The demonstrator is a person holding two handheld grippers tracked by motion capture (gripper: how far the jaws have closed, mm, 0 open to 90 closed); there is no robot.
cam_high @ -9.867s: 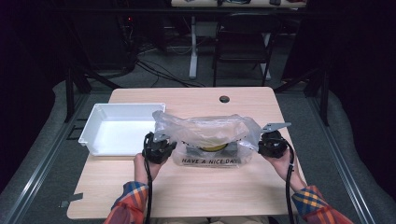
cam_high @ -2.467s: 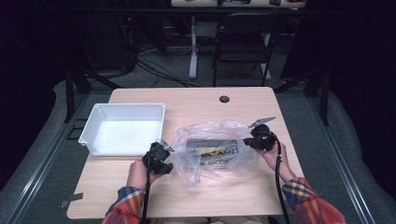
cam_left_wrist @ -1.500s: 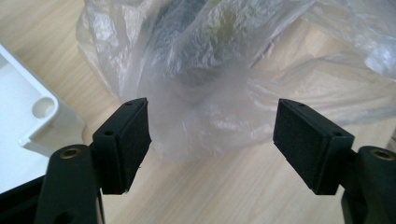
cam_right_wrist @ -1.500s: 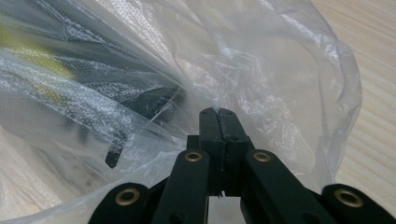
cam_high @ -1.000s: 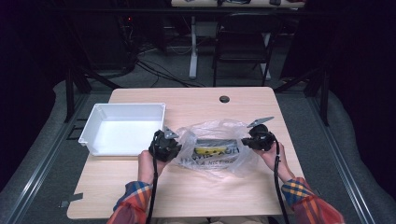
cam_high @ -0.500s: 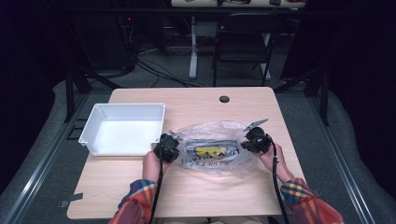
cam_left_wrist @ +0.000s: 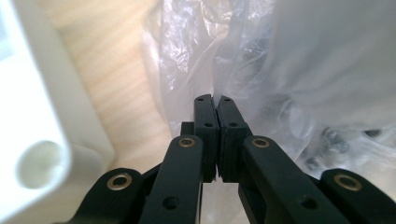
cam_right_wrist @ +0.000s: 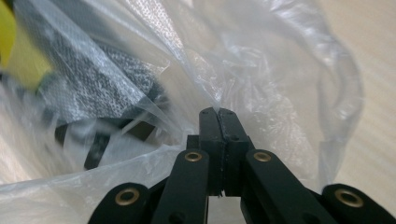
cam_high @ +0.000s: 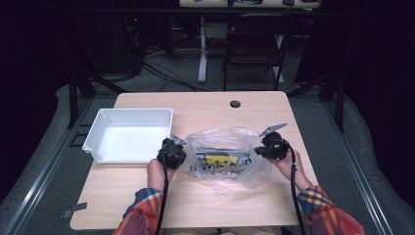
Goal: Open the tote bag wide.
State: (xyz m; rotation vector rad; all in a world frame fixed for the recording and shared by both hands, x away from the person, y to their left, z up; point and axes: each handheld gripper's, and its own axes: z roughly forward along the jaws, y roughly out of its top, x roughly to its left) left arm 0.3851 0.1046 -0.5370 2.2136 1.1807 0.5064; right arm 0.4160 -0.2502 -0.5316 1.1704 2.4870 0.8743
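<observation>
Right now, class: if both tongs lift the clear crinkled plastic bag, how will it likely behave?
The clear crinkled plastic bag looks thin and wrinkled, so it will probably sag and fold, not hold shape. The dark and yellow item inside would likely slide to the lowest point. Both tongs pinch film only, which may slip.

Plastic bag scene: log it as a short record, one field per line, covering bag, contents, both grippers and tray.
bag: clear plastic bag, lying on the table
contents: black-and-yellow item, seen through the film
left gripper: shut on the bag's left edge
right gripper: shut on the bag's right edge
tray: white tray, left of the bag, nothing in it
</observation>
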